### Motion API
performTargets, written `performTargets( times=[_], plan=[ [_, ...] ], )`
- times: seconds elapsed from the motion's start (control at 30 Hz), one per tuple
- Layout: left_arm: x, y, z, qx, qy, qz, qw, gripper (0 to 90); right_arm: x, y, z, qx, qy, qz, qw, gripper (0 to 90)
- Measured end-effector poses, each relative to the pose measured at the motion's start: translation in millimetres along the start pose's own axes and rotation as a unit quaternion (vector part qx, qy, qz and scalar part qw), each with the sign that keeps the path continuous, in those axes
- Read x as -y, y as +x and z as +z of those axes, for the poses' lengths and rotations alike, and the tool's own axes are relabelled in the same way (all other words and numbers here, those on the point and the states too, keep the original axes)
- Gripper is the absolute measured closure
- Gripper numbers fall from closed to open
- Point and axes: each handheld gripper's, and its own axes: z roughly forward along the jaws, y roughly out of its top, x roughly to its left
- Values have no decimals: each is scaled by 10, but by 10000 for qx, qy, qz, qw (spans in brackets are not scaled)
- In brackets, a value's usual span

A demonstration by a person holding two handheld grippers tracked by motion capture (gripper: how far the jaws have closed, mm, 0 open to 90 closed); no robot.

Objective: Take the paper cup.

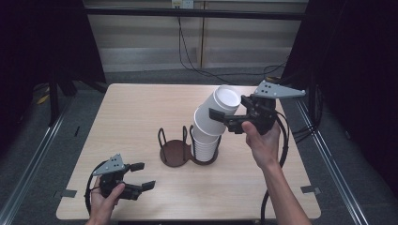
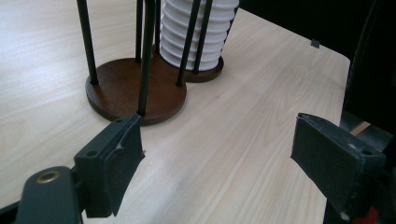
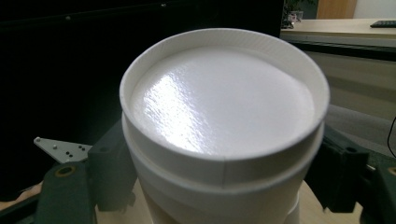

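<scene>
Your right gripper (image 1: 230,118) squeezes tilted white cups (image 1: 217,111) above the cup stack (image 1: 205,145) in the dark holder (image 1: 180,152) at the table's (image 1: 131,112) middle, while your left gripper (image 1: 142,176) sits wide open by the near left corner.

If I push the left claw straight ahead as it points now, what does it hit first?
Most likely the near empty ring of the brown cup rack: its base sits just ahead of the open left claw, slightly left of centre.
</scene>
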Motion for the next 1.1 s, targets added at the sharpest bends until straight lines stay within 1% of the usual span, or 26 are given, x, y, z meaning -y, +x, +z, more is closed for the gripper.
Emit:
performTargets(
  times=[0.1,0.13,0.17,0.2,0.23,0.27,0.3,0.33,0.43,0.47,0.63,0.73,0.8,0.83,0.9,0.93,1.0,1.03,1.1],
  plan=[
    [-18,-22,21,45,15,51,10000,162,30,5,-9,-7,35,7,10000,216],
    [-34,-43,38,80,29,120,9999,161,57,3,-13,-60,24,50,10000,216],
    [-45,-57,46,121,12,116,9999,161,70,8,-19,-73,24,70,9999,216],
    [-58,-74,58,122,-6,103,9999,161,79,14,-26,-73,14,41,10000,216],
    [-80,-85,68,157,13,161,9997,161,86,22,-32,-109,1,32,9999,216],
    [-80,-85,68,157,13,161,9997,161,86,22,-32,-109,1,32,9999,216],
    [-114,-102,81,151,7,251,9996,161,91,28,-40,-128,4,43,9999,216],
    [-134,-118,90,126,-37,295,9995,162,99,41,-52,-140,18,35,9999,216],
    [-192,-159,135,157,-66,366,9992,162,129,48,-54,-136,23,35,9999,218],
    [-192,-170,143,177,-26,400,9990,162,133,52,-60,-125,28,29,9999,218],
    [-193,-156,131,152,-69,389,9991,163,142,75,-88,-121,100,3,9999,218],
    [-194,-143,113,122,-93,358,9992,163,150,120,-128,-95,302,-54,9995,219],
    [-210,-144,103,141,-115,350,9992,163,165,152,-144,-98,406,-96,9991,219],
    [-210,-144,103,141,-115,350,9992,163,165,152,-144,-98,406,-96,9991,219],
    [-232,-159,100,168,-132,382,9990,163,192,190,-148,-145,524,-112,9985,219],
    [-255,-176,100,177,-145,435,9988,162,217,216,-141,-145,627,-137,9978,219],
    [-269,-185,101,182,-178,432,9987,161,231,226,-135,-157,671,-145,9975,220],
    [-295,-196,109,169,-196,430,9987,160,267,239,-114,-196,737,-130,9970,220],
    [-336,-217,127,210,-207,505,9983,160,281,243,-104,-203,767,-126,9968,220]
  ],
)
